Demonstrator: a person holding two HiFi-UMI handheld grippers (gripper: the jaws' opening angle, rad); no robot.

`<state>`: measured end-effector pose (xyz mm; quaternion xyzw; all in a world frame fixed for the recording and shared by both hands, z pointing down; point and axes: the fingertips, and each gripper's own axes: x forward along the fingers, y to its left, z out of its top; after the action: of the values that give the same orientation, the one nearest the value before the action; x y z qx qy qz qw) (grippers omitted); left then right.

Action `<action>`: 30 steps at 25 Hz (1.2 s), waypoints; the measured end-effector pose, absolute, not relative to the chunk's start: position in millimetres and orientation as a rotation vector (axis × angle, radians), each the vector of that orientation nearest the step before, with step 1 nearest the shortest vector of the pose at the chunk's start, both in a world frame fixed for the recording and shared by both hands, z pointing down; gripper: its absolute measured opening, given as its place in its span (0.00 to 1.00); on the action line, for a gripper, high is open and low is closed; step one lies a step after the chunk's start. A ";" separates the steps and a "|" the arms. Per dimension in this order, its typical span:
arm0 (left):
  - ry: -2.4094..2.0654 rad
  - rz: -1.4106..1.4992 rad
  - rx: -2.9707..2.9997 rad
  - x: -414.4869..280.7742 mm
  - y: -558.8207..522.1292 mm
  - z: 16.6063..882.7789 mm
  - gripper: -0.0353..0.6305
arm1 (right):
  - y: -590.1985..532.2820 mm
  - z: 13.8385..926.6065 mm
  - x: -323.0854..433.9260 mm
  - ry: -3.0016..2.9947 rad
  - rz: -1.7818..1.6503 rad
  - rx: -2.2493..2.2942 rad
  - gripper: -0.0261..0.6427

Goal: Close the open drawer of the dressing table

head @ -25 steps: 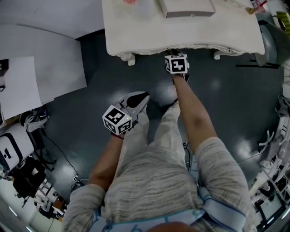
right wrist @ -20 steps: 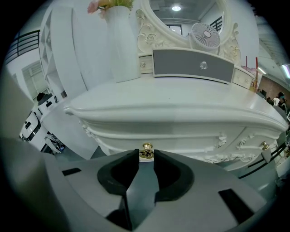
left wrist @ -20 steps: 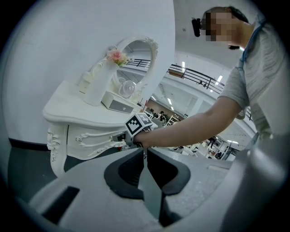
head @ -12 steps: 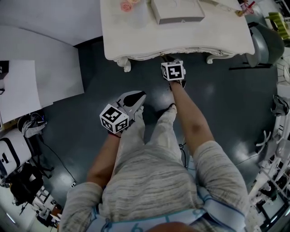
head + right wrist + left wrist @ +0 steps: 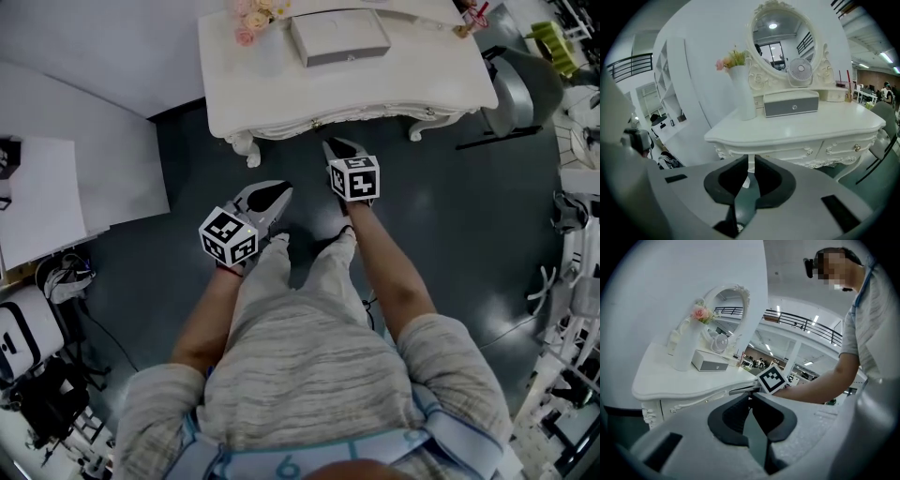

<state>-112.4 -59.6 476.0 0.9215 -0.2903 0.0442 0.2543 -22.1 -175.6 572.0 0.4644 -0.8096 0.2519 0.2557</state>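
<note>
Ahead, dressing table (image 5: 811, 124), right hand-held gripper (image 5: 751, 157) apart, jaws closing empty

Top: a grey heathered short-sleeved shirt (image 5: 319, 366) is worn.
Trousers (image 5: 272, 281): pale grey cloth is seen.
Strap (image 5: 459, 436): pale blue edging is shown.
Left claw (image 5: 279, 189): pale grey shell, dark pads, black-and-white marker cube.
Right claw (image 5: 331, 146): likewise built; its jaws have just been drawn closer, nothing between.

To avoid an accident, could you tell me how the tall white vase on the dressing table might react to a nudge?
The vase is tall and narrow, so it would probably tip rather than slide. It looks rigid, perhaps ceramic, so likely breakable.
</note>
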 end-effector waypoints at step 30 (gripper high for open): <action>-0.588 -0.009 2.752 -75.7 -31.0 344.7 0.11 | -26.2 359.3 -9.4 -2.589 0.540 1.437 0.07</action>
<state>-75.7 -31.0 344.7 0.9648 -0.2062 -0.0032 0.1631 -9.4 -26.2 359.3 0.4763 -0.8583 0.1792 0.0659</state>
